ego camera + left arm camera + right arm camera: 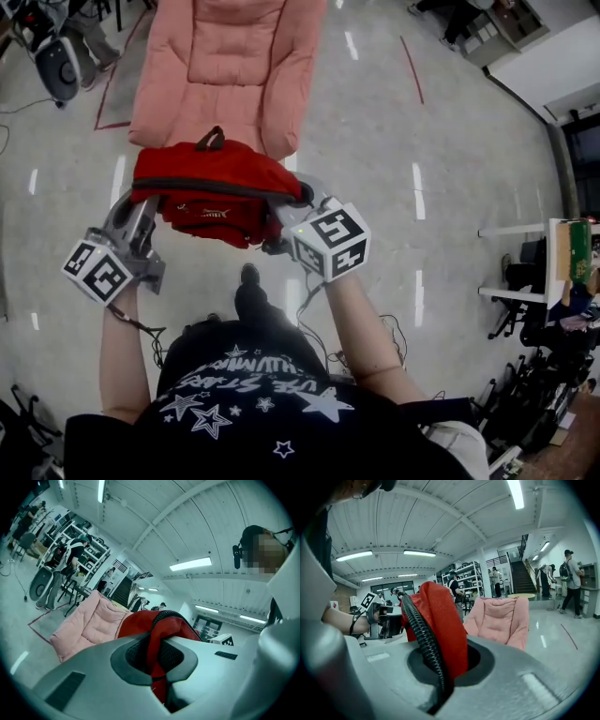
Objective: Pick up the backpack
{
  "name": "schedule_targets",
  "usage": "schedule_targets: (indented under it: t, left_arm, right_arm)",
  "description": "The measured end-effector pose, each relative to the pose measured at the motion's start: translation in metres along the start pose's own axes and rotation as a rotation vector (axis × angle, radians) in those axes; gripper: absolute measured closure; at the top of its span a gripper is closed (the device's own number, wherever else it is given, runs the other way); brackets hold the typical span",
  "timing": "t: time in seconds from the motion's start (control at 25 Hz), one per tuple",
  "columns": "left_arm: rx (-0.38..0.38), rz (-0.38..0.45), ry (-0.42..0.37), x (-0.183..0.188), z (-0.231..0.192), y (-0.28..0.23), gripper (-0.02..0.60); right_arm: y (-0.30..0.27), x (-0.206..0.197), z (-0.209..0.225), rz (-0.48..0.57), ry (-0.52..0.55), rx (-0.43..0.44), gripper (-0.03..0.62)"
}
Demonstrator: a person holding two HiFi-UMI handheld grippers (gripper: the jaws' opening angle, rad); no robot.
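Right now the red backpack (217, 192) is hanging in the air between the left gripper (157, 656) and the right gripper (443, 660), just in front of the pink cushioned chair (234, 66). The left jaws are pinching a fold of red fabric, nearly together on it. The right jaws are clamping red cloth beside a black ribbed edge, possibly a strap. Soft and limp, the bag is sagging in the middle and looking fairly light, so thick seams or straps are offering the surest hold.
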State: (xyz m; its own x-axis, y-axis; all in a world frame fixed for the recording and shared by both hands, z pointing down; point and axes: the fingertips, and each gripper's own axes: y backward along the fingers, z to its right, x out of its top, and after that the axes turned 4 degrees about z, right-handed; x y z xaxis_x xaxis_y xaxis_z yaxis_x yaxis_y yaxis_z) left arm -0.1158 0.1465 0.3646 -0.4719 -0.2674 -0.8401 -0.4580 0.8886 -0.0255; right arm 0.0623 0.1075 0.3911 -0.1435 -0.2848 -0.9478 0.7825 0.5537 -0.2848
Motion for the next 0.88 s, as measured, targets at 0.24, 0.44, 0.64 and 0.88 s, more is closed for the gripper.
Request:
schedule_targets:
  t: [0.24, 0.44, 0.64, 0.88]
  left_arm:
    - [-0.077, -0.020, -0.035, -0.001, 0.013, 0.000, 0.562]
    - [-0.134, -0.026, -0.027, 0.010, 0.015, -0.005, 0.563]
    - [-0.198, -0.056, -0.039, 0.007, 0.008, -0.019, 0.563]
    - [-0.195, -0.061, -0.014, 0.005, 0.009, 0.004, 0.563]
  right_arm:
    - [0.018, -0.001, -0.005, 0.022, -0.014, -0.068, 0.588]
    - [0.021, 0.006, -0.008, 0.019, -0.009, -0.109, 0.588]
    - [0.015, -0.001, 0.003, 0.010, -0.036, -0.152, 0.589]
    - [0.026, -0.006, -0.024, -0.006, -0.048, -0.172, 0.588]
